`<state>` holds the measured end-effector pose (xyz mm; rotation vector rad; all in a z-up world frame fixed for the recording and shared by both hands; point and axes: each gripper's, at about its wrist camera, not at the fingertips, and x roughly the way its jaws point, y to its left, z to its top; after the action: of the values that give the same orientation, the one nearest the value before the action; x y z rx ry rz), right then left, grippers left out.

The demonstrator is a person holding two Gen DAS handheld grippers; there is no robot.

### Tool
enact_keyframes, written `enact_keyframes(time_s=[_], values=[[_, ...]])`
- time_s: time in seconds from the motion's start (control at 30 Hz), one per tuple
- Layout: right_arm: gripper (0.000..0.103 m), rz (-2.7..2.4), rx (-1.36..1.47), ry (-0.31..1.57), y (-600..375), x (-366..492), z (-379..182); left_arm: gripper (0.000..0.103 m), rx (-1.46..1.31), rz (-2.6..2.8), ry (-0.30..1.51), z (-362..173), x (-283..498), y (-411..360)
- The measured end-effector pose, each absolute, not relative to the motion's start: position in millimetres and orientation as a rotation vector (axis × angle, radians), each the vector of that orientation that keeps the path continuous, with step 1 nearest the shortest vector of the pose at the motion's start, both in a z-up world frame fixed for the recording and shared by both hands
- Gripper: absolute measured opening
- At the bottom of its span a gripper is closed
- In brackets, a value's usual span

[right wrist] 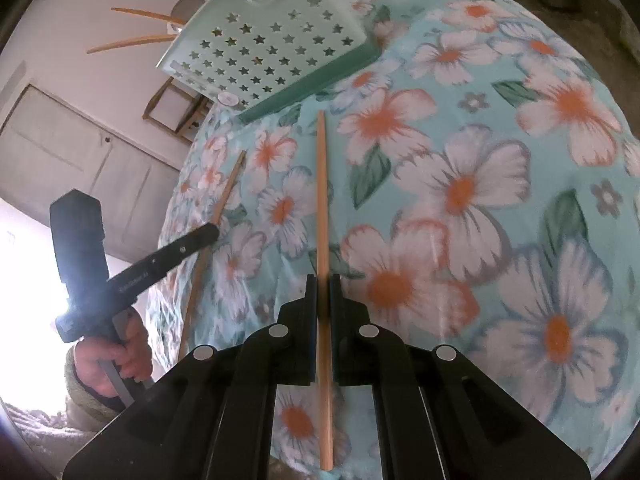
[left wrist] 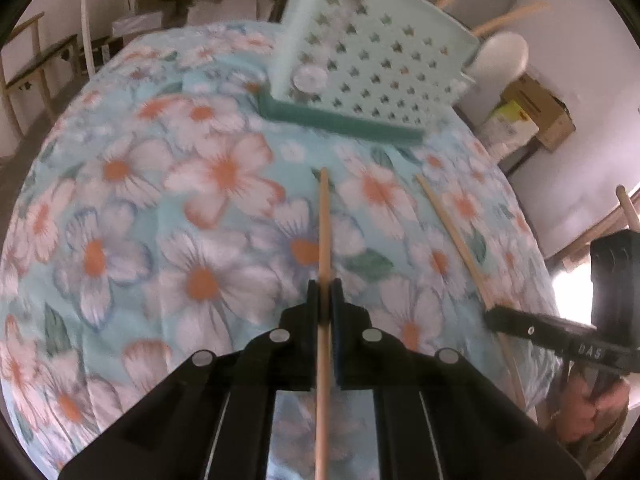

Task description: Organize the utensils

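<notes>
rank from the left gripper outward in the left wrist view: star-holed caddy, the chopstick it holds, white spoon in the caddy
1. Wooden chopstick, clamped in the left gripper, pointing ahead.
2. Pale green star-holed plastic caddy, ahead at the cloth's far side.
3. White spoon, sticking out beyond the caddy's right end.

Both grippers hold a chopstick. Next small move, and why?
Probably carry the left gripper forward and up toward the pale green star-perforated plastic holder: its jaws are shut on a wooden chopstick already pointing that way, and wooden sticks already poke from the holder's top.

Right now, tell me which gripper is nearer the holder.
Left, slightly. The left gripper sits straight before the holder; the right gripper sits beside it, a little farther back.
</notes>
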<state>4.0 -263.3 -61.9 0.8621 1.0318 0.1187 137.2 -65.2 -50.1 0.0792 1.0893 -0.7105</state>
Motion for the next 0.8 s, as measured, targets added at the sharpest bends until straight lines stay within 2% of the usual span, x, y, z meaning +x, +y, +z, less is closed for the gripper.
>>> enact_keyframes(time_s=[0.13, 0.23, 0.33, 0.5, 0.8], values=[[0.005, 0.132, 0.875, 1.047, -264, 1, -63, 0.005, 0.062, -0.708, 1.11, -51, 136, -64], [0.012, 0.147, 0.852, 1.062, -264, 7, -60, 0.006, 0.037, -0.717, 1.137, -49, 141, -63], [0.019, 0.152, 0.828, 1.056, -262, 14, -55, 0.013, -0.009, -0.741, 1.161, -47, 148, -61], [0.02, 0.131, 0.807, 1.053, -263, 34, -57, 0.016, -0.044, -0.755, 1.197, -47, 160, -65], [0.018, 0.072, 0.687, 1.035, -260, 72, -56, 0.015, 0.061, -0.721, 1.177, -51, 175, -87]])
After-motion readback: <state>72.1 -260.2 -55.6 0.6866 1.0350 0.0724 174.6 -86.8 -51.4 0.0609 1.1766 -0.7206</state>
